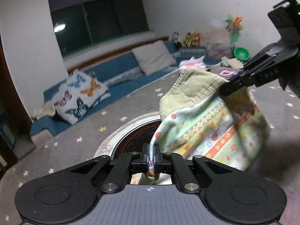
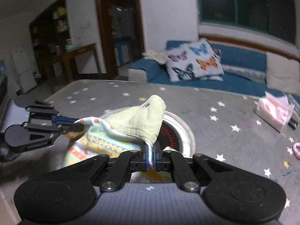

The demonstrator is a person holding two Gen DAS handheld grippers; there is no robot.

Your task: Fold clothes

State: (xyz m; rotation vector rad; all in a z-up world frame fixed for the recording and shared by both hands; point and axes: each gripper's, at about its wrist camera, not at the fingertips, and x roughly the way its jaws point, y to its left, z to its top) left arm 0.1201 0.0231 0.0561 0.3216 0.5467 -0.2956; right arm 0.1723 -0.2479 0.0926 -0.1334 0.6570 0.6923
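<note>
A small patterned garment [image 1: 210,129] with a ribbed pale green waistband [image 1: 189,88] hangs in the air between both grippers. My left gripper [image 1: 151,157] is shut on one edge of it. My right gripper [image 1: 229,83] comes in from the upper right of the left wrist view, shut on the waistband. In the right wrist view my right gripper [image 2: 150,155] pinches the waistband [image 2: 138,120], and my left gripper [image 2: 78,124] holds the garment's [image 2: 105,142] printed corner at the left. The cloth sags loosely between them.
Below is a grey star-print cover [image 1: 78,136] with a round heater opening [image 1: 135,138] in it. A blue sofa [image 1: 112,69] with a butterfly cushion [image 1: 80,95] lies beyond. A tissue pack [image 2: 273,110] and a pink item [image 2: 296,150] lie on the cover.
</note>
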